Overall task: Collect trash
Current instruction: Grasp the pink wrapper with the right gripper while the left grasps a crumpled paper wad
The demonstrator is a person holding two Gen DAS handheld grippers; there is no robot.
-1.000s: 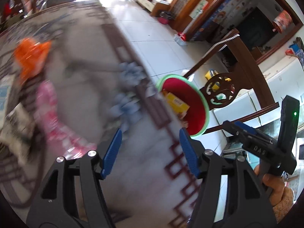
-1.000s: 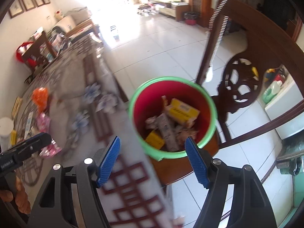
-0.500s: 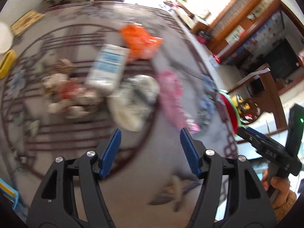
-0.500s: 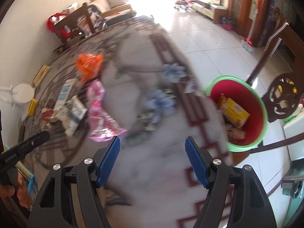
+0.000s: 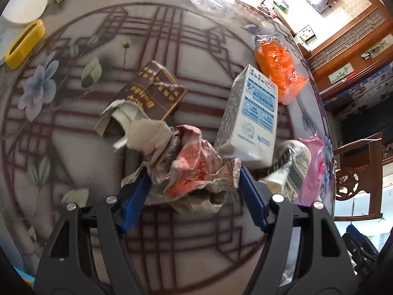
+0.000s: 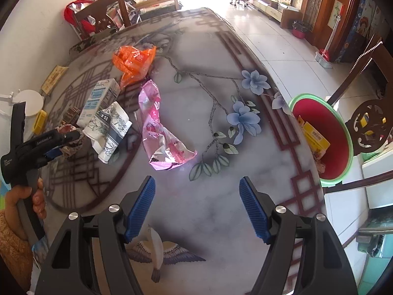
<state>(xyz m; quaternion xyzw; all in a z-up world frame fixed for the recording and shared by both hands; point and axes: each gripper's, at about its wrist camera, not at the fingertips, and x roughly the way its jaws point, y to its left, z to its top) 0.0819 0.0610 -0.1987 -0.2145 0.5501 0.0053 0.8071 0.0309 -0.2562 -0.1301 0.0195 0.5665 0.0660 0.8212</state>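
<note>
Jaws of the left gripper (image 5: 194,196) stand apart on either side of a crumpled red-and-grey wrapper (image 5: 196,172) lying on the tabletop (image 5: 73,147); they have just been opening a little, and whether the blue pads (image 5: 136,200) touch the paper cannot be told. Jaws of the right gripper (image 6: 197,206) stand apart with nothing between them, above a bare stretch of the patterned tabletop near its near edge.

Just beyond the crumpled wrapper, in the left wrist view, a white-and-blue carton (image 5: 253,120) lies flat, and to its left a torn brown packet (image 5: 149,95) with gold lettering rests partly under a wad of pale paper (image 5: 142,132). To the right of the carton lies a grey printed bag (image 5: 289,167), then a pink foil wrapper (image 5: 314,169). Farther off, an orange plastic bag (image 5: 277,68) sits just beyond the carton. A yellow holder (image 5: 24,44) and a white round object (image 5: 24,2) stand at the far left.

In the right wrist view the pink foil wrapper lies well beyond the right gripper, toward the left. A red bin with a green rim (image 6: 324,135) stands off the right edge of the tabletop, beside a carved wooden chair (image 6: 368,123), with a yellow box (image 6: 315,137) and other scraps inside. A hand (image 6: 24,201) holds the left gripper at the far left.
</note>
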